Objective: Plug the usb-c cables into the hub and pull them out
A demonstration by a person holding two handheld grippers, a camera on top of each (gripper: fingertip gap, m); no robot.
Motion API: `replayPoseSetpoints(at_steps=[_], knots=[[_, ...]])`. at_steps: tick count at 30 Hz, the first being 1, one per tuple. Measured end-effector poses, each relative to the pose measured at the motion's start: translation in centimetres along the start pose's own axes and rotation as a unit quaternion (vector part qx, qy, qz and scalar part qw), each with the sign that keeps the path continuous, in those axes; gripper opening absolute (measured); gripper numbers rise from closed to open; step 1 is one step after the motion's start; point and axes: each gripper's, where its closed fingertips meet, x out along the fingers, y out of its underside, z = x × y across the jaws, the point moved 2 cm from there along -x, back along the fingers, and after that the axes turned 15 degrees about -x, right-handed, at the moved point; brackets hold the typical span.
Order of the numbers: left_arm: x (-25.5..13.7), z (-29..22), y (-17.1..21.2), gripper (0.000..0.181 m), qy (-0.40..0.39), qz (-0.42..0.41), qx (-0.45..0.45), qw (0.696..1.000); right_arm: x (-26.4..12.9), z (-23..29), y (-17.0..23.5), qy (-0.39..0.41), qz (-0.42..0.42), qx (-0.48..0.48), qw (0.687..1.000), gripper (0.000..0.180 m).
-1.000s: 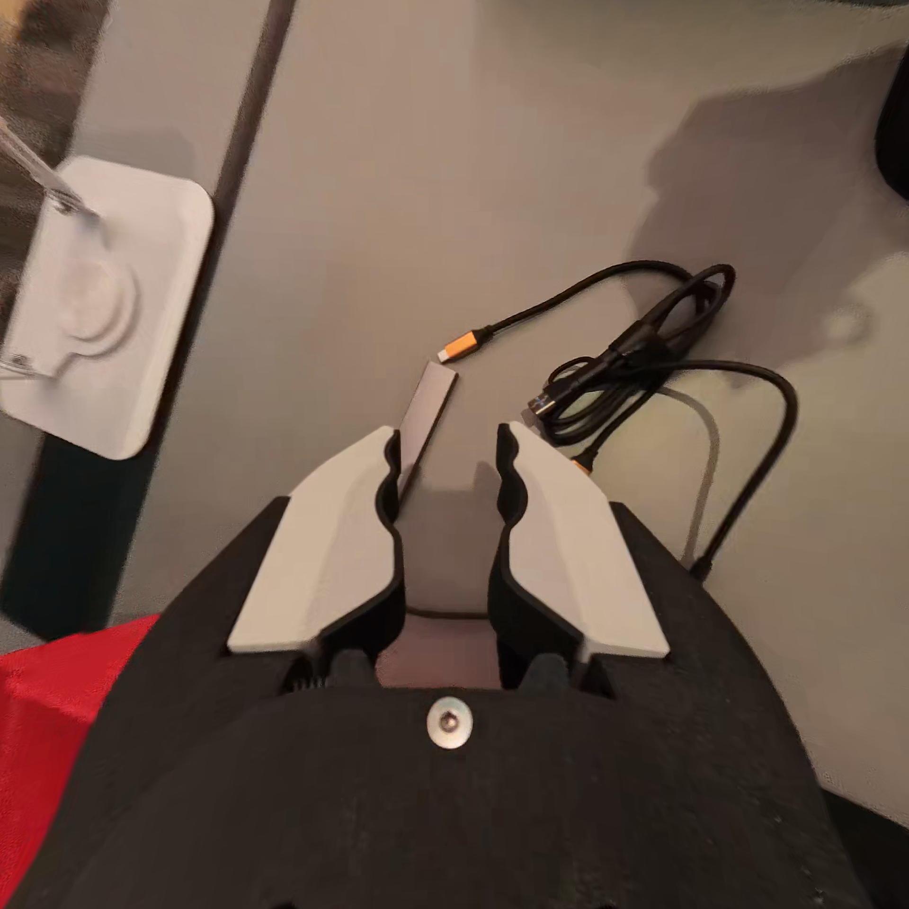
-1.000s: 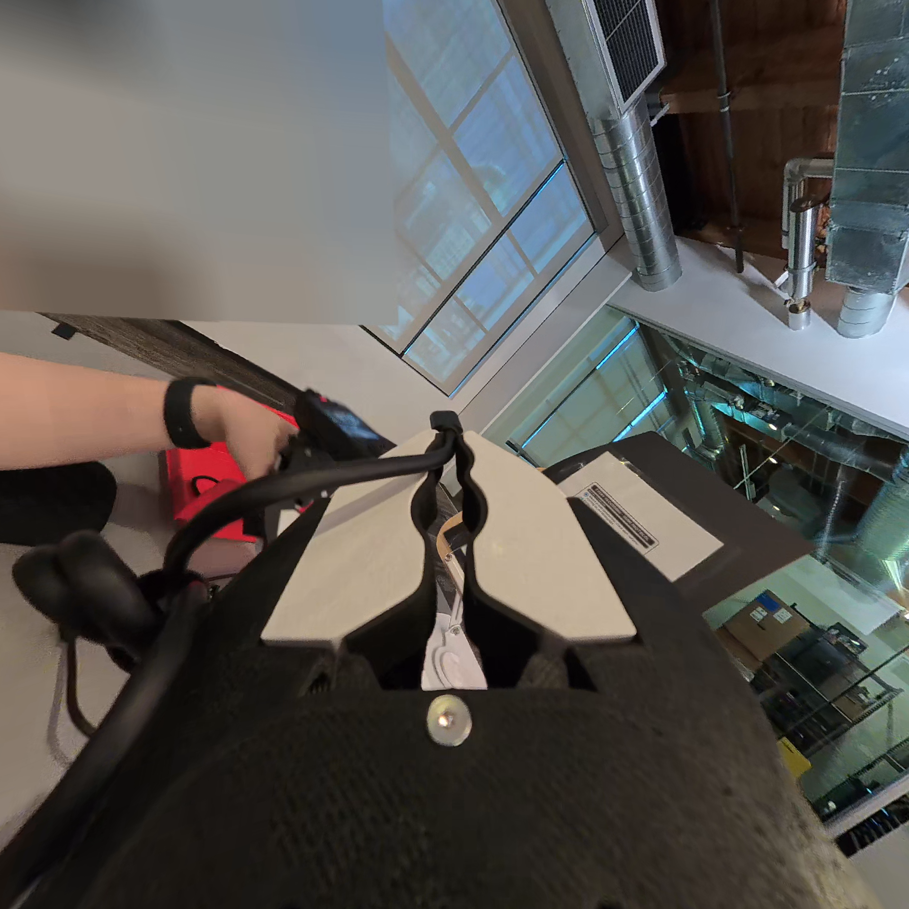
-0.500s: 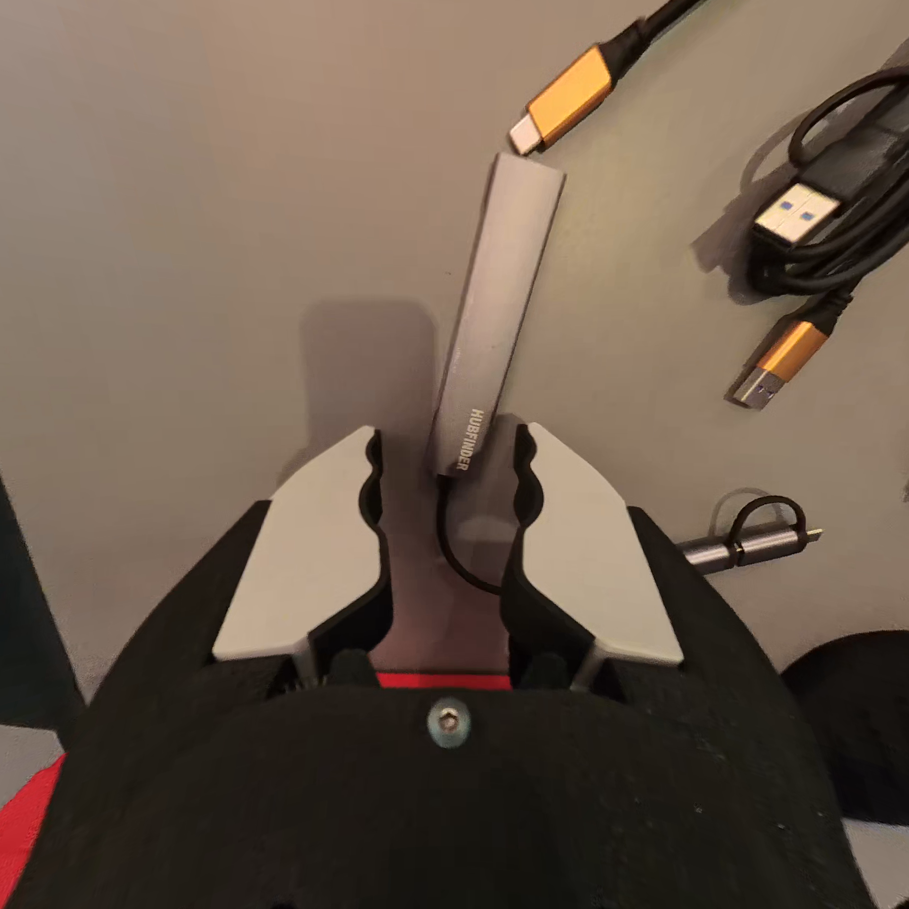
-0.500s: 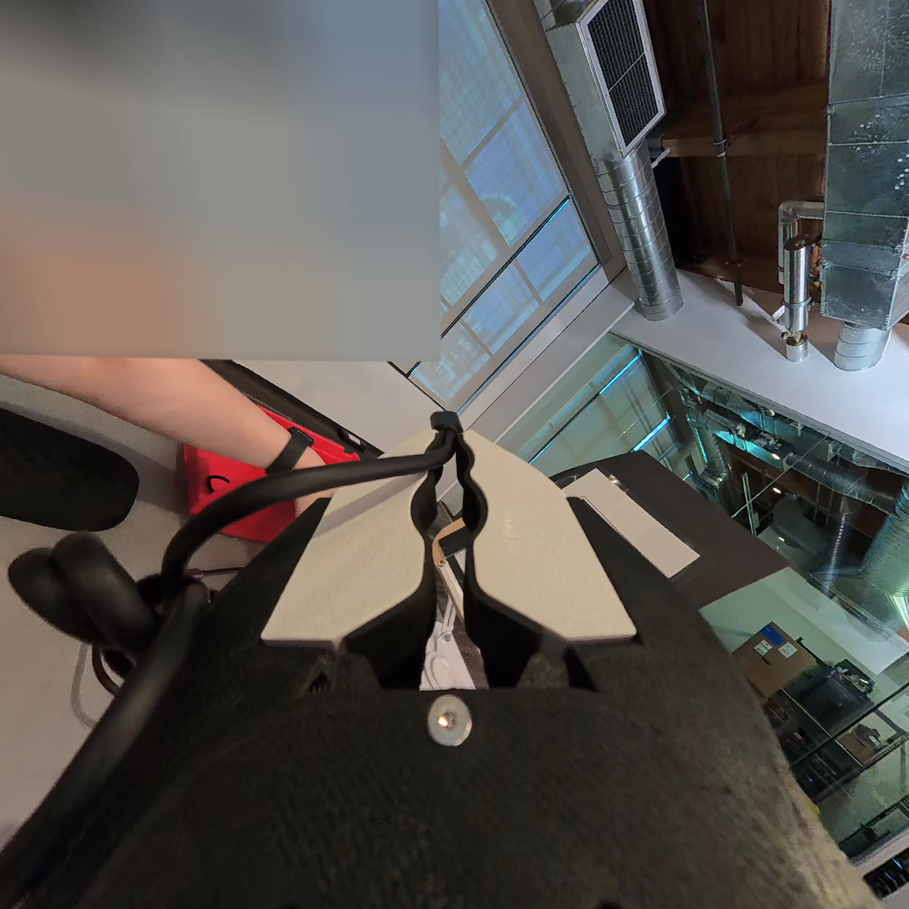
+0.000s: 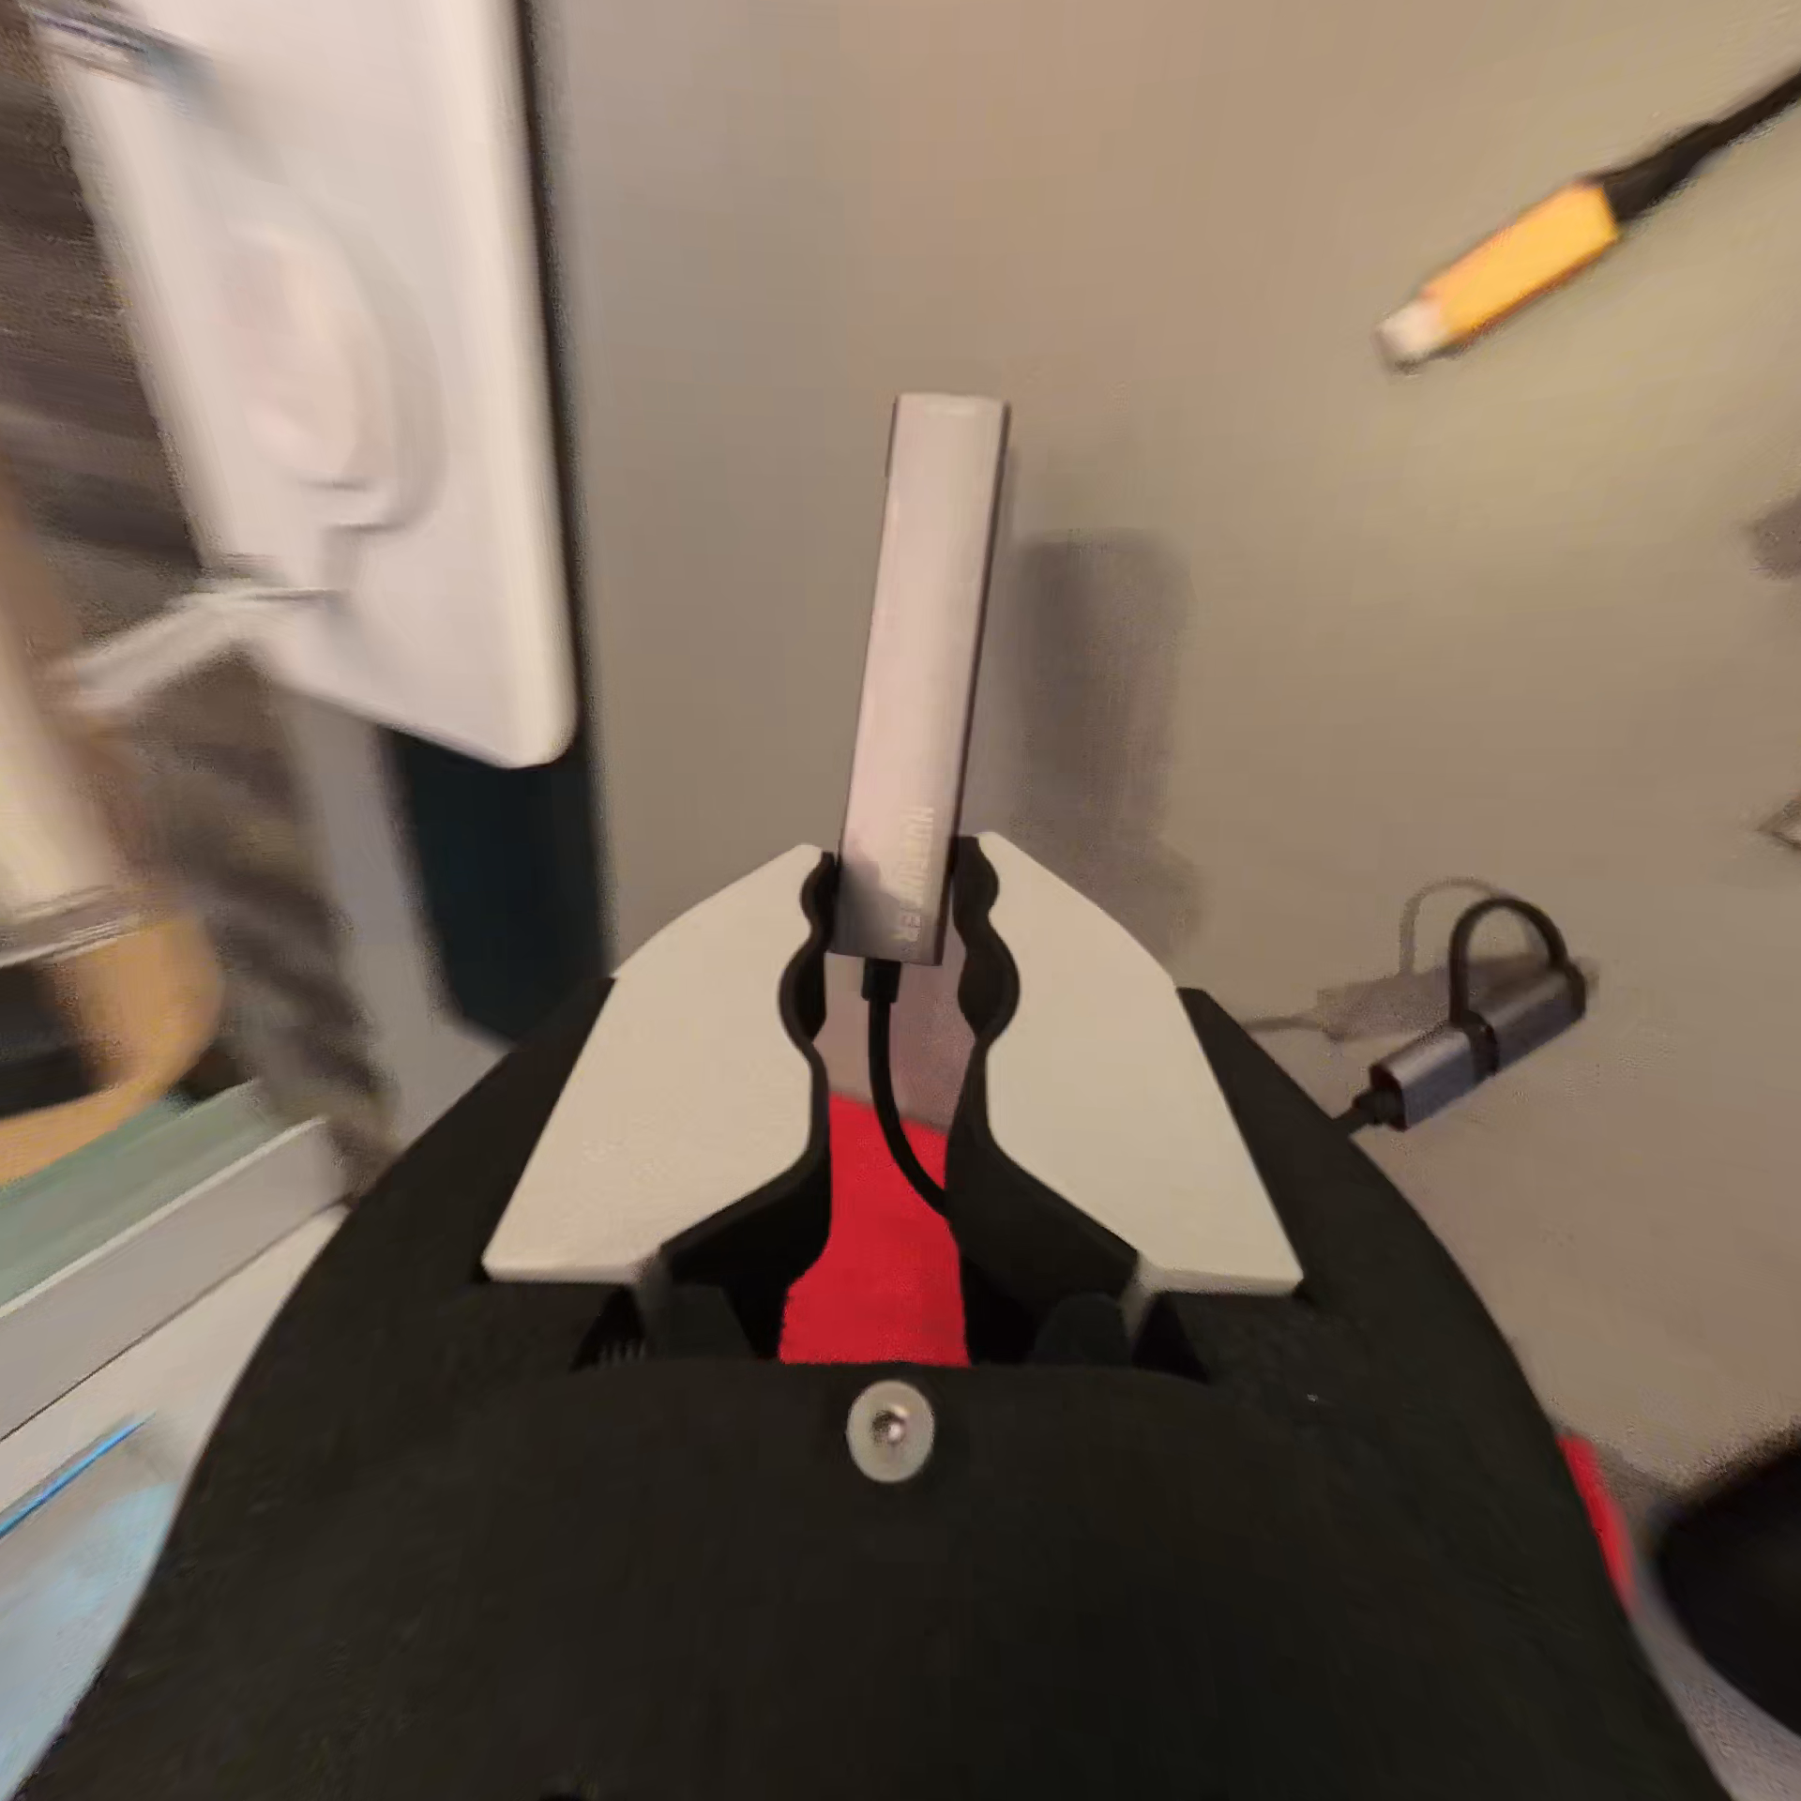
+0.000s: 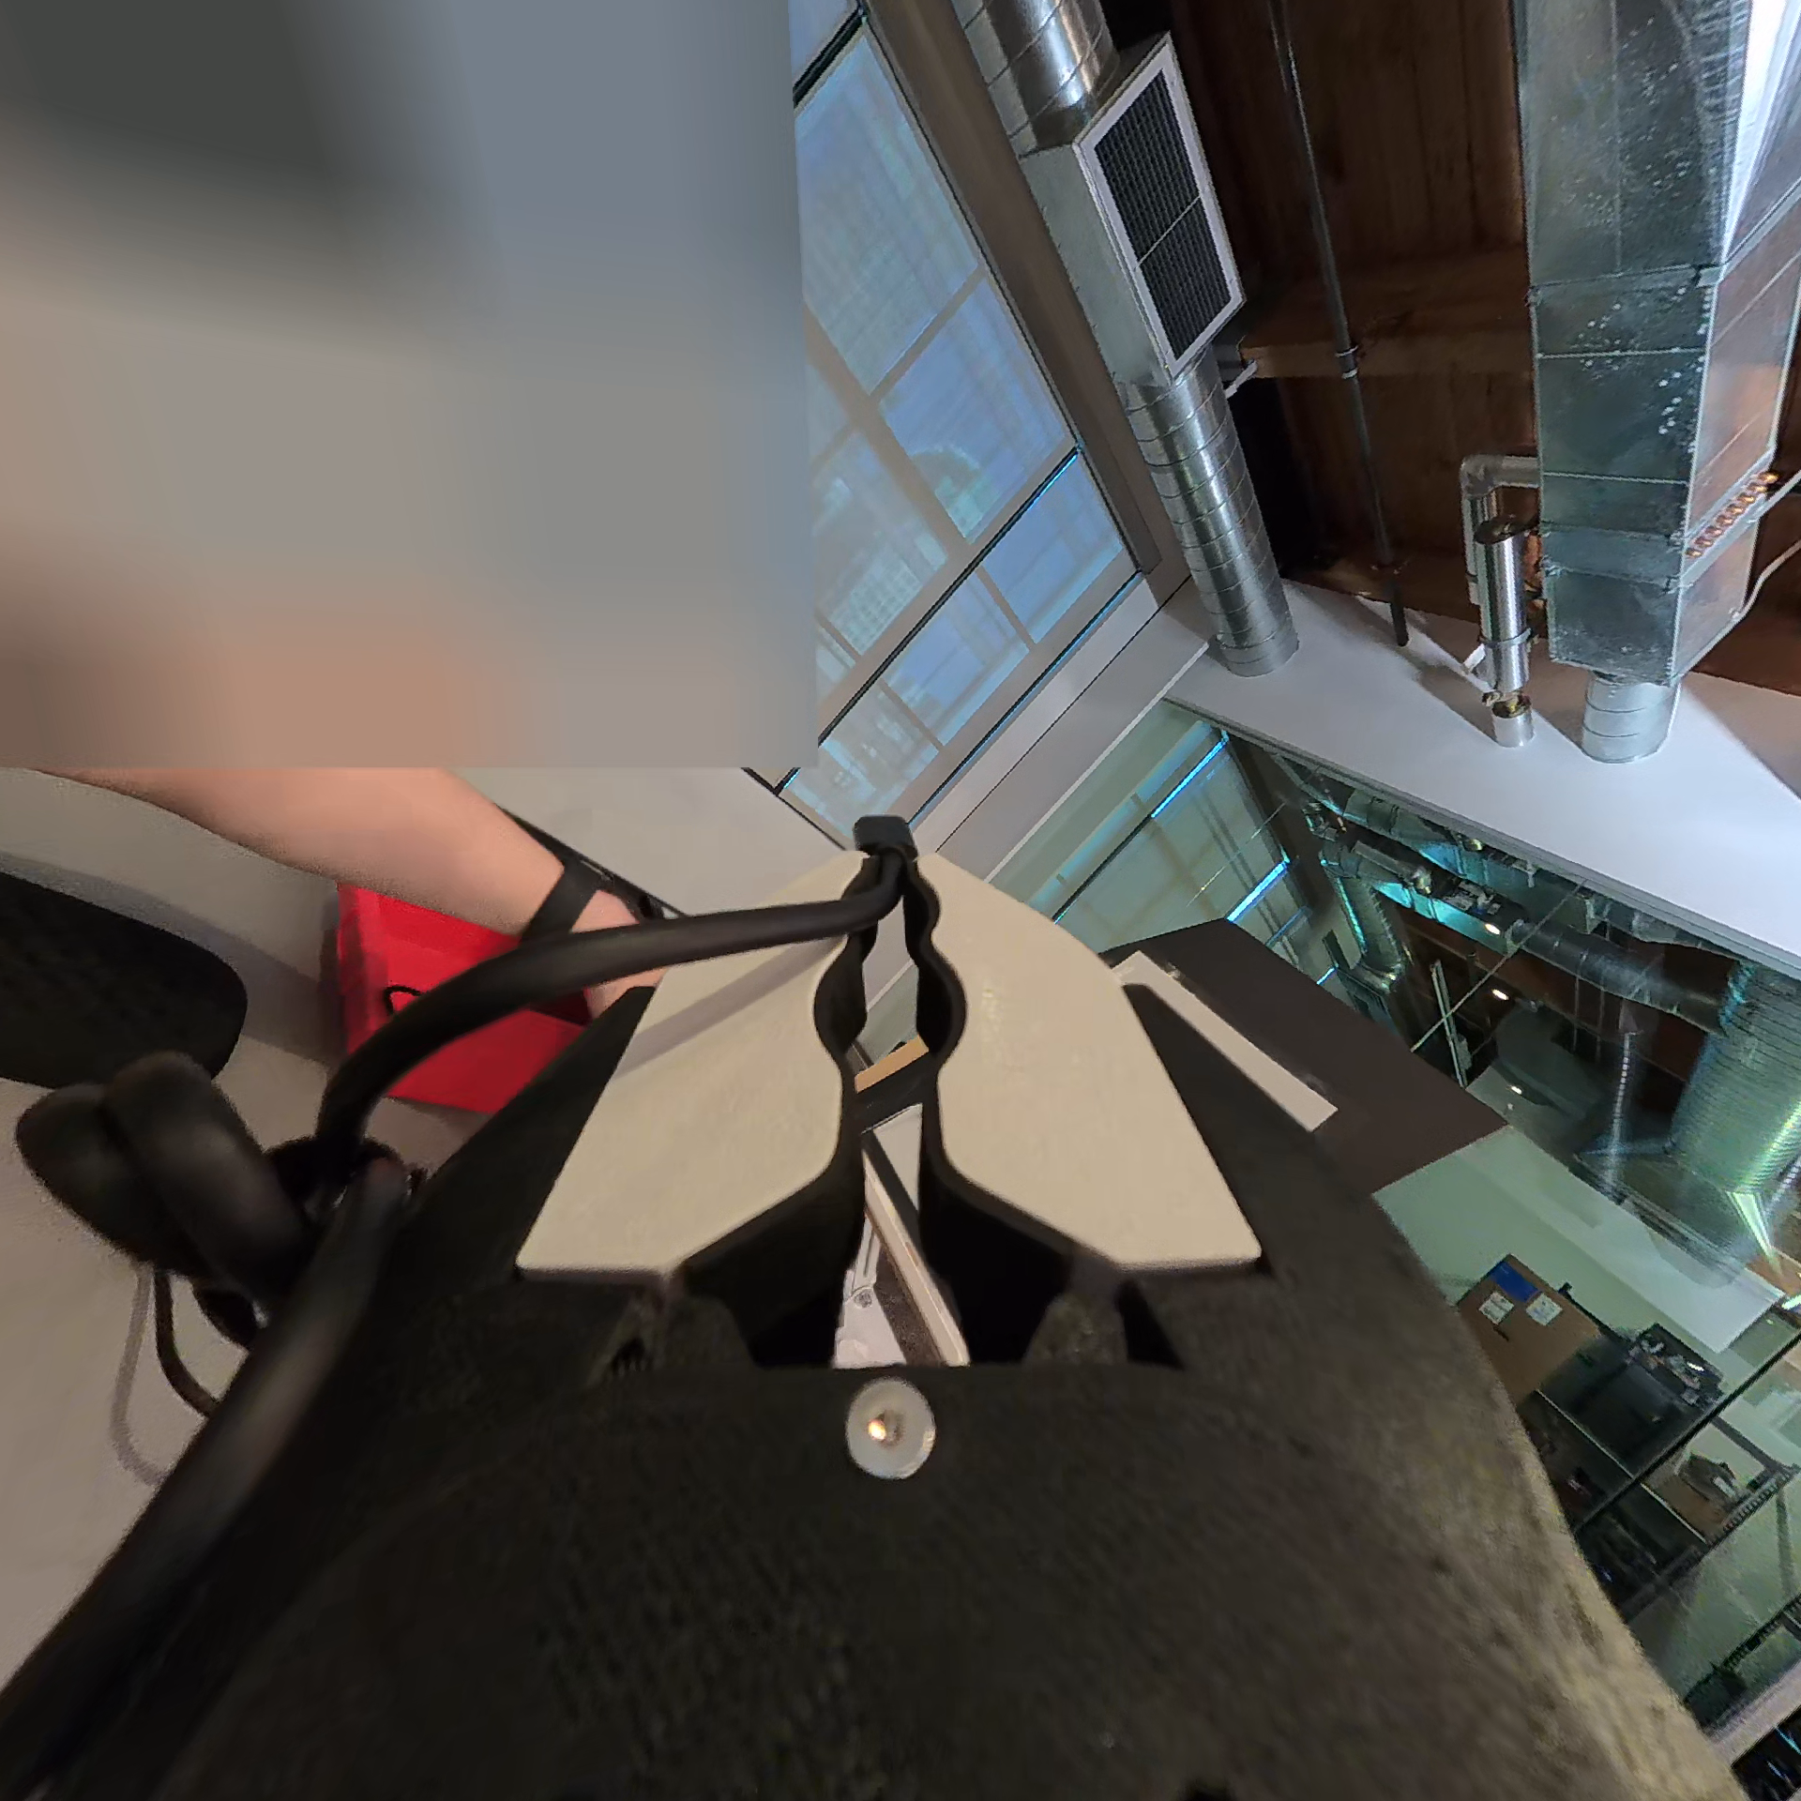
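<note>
In the left wrist view my left gripper (image 5: 895,858) is shut on the near end of the slim grey hub (image 5: 926,624). The hub points forward above the grey table (image 5: 1267,292), with its short black lead (image 5: 892,1062) running back between my fingers. An orange-tipped cable plug (image 5: 1501,268) lies on the table at the far right. In the right wrist view my right gripper (image 6: 889,858) is shut on a black cable (image 6: 585,960) just behind its black plug (image 6: 882,833). It is raised and points up toward windows and ceiling.
A grey plug with a black loop (image 5: 1472,1043) lies on the table at right. A white stand base (image 5: 322,390) sits at the left, blurred. A red box (image 6: 429,984) and a person's forearm (image 6: 370,838) are to the left in the right wrist view.
My left gripper moved in over the hub, closed on its near end and lifted it off the table. My right gripper stayed shut on the black cable and barely moved.
</note>
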Motion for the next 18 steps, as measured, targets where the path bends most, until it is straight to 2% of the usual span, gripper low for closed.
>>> replayPoseSetpoints(at_steps=[3,7,9,14,18], knots=[[-4.5,3.4,-1.9,0.022,-0.182,-0.052,0.039,0.981,-0.2,-0.2,-0.3,0.006,-0.006,-0.003,1.000,0.005],[-9.5,4.1,-3.8,0.022,-0.390,-0.121,0.115,0.905,-0.2,-0.2,-0.4,0.007,-0.004,-0.009,1.000,0.005],[-9.4,2.4,-3.7,0.022,-0.423,-0.131,0.129,0.887,-0.2,-0.1,-0.5,0.007,-0.002,-0.014,1.000,0.005],[-6.1,-3.2,-1.1,0.023,-0.437,-0.120,0.163,0.876,-0.6,-0.2,-1.1,0.011,-0.010,-0.019,1.000,0.005],[-5.9,-6.9,0.8,0.022,-0.411,-0.145,0.128,0.891,-0.9,-0.4,-1.4,0.015,-0.018,-0.019,1.000,0.005]])
